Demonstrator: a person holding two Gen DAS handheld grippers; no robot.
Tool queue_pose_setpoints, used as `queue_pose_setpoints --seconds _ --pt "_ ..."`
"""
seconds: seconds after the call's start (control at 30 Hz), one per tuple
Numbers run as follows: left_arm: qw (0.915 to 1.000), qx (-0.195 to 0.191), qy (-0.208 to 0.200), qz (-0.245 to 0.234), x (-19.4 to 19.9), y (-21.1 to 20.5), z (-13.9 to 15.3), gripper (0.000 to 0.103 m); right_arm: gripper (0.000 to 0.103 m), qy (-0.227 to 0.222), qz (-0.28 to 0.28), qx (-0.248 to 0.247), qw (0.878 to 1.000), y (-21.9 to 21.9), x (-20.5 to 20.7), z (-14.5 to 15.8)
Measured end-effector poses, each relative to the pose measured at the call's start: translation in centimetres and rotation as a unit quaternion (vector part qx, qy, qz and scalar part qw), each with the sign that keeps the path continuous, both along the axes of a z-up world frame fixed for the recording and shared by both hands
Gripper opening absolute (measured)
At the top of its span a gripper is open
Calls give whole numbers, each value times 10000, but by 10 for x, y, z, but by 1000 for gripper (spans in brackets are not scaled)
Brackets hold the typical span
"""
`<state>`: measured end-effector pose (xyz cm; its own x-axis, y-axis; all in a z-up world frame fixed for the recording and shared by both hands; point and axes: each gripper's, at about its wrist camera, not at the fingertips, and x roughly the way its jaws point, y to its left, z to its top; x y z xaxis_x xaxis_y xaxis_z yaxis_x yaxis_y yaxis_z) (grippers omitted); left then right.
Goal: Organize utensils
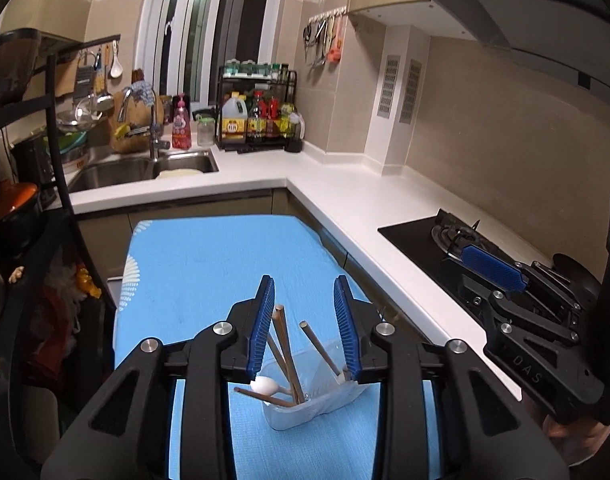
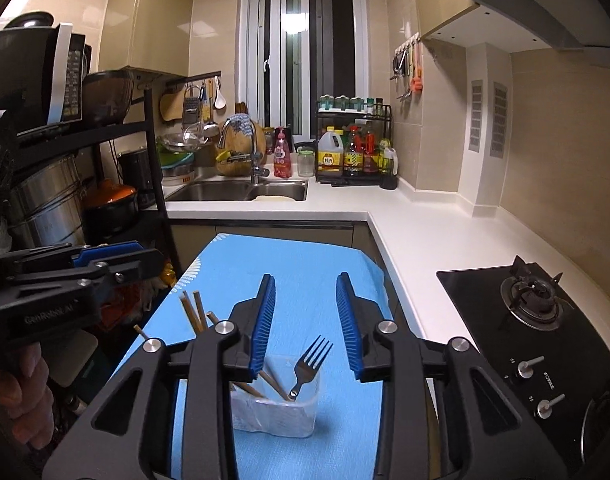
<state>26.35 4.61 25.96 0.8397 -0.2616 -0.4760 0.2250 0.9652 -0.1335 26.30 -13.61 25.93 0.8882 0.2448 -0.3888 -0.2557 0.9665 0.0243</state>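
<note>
Looks like the drop-off step: both hand-held grippers, left [image 1: 304,328] and right [image 2: 307,326], hover spread apart with nothing held, above the clear tub [image 2: 276,412] on the blue bench [image 2: 305,280], chopsticks [image 1: 285,344] and fork [image 2: 307,362] standing inside. Next they'd need more utensils; I see none loose.

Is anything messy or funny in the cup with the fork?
A little. The chopsticks lean every which way in the clear container, and the fork stands tines up. Nothing looks spilled or broken.
</note>
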Motion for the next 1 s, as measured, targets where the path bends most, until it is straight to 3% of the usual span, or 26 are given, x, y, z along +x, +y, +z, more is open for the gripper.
queue_pose_setpoints --seconds 0.17,0.3,0.37,0.47,0.67,1.0 --pt "9996 -83 -223 149 -38 6 -2 44 56 -46 -133 104 9998 -13 -43 -8" --pt "9988 -177 -203 406 -72 9 -34 53 80 176 -393 86 9990 -23 -77 -39" --pt "9987 -162 -150 454 -88 6 -59 64 91 306 -654 132 9973 -31 -89 -56" --pt "9972 -10 -170 727 -107 4 -92 73 96 605 -872 327 9938 -43 -103 -82" --pt "9941 137 -210 1059 -140 -5 -134 94 98 700 -1022 -83 9923 -38 -131 -110" --pt "9939 255 -145 1065 -171 -19 -147 95 98 812 -942 -118 9922 -32 -167 -121"
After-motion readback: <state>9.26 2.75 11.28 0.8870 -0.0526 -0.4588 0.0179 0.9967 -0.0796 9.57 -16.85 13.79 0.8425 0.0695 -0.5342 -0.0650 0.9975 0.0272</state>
